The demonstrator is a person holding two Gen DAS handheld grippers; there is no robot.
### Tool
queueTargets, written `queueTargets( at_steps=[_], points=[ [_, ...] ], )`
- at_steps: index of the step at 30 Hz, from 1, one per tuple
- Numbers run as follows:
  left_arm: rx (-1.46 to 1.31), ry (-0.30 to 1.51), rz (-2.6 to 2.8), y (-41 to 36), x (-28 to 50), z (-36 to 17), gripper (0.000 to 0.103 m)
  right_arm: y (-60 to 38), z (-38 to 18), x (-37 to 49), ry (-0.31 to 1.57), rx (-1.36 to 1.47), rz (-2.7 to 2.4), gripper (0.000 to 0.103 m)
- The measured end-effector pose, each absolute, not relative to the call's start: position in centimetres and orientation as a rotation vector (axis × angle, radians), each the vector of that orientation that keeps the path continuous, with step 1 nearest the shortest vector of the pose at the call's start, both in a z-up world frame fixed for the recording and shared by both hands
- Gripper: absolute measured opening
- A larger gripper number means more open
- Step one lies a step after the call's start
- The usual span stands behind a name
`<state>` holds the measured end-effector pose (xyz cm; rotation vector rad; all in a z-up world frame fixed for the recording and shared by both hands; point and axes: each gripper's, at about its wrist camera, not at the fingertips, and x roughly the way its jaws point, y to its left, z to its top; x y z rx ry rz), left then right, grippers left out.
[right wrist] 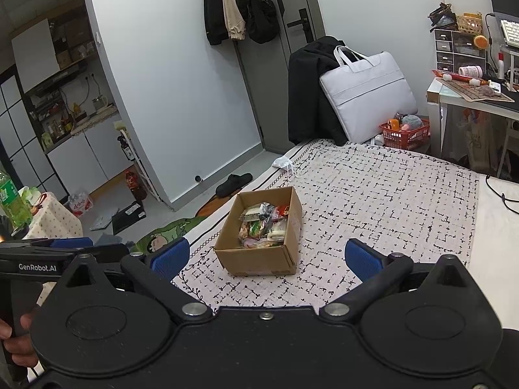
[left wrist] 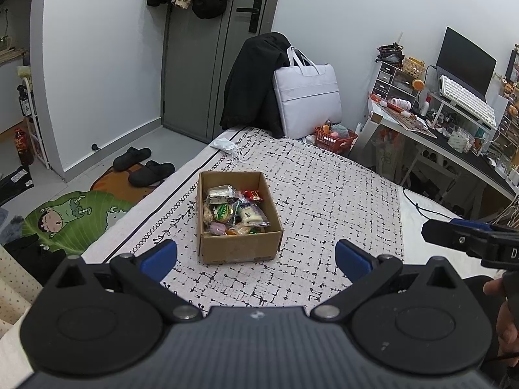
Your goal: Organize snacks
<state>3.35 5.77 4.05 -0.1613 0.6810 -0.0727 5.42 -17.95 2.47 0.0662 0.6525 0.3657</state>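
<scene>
An open cardboard box [left wrist: 238, 253] stands on the patterned bed cover [left wrist: 324, 194]. Several wrapped snacks [left wrist: 233, 210] lie piled inside it. My left gripper [left wrist: 256, 253] is open and empty, held above the near side of the box. In the right wrist view the same box [right wrist: 259, 261] holds the snacks [right wrist: 264, 225], and my right gripper [right wrist: 267, 256] is open and empty, near the box's front. The right gripper [left wrist: 470, 240] shows at the right edge of the left wrist view. The left gripper [right wrist: 58, 253] shows at the left edge of the right wrist view.
A white face mask [left wrist: 225, 145] lies at the far corner of the bed. A grey laptop bag [left wrist: 306, 97] and a black coat [left wrist: 253, 81] lean at the far end. A red basket [left wrist: 335, 137] and a cluttered desk [left wrist: 454, 129] stand right. Slippers [left wrist: 142, 165] lie left.
</scene>
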Motion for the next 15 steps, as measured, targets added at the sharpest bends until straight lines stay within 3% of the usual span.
queueTargets(
  at_steps=[15],
  points=[
    [-0.151,0.673,-0.056,5.8,3.3,3.0,0.103,-17.6,1.2,5.9,0.689,0.085,0.392,0.103]
  ],
)
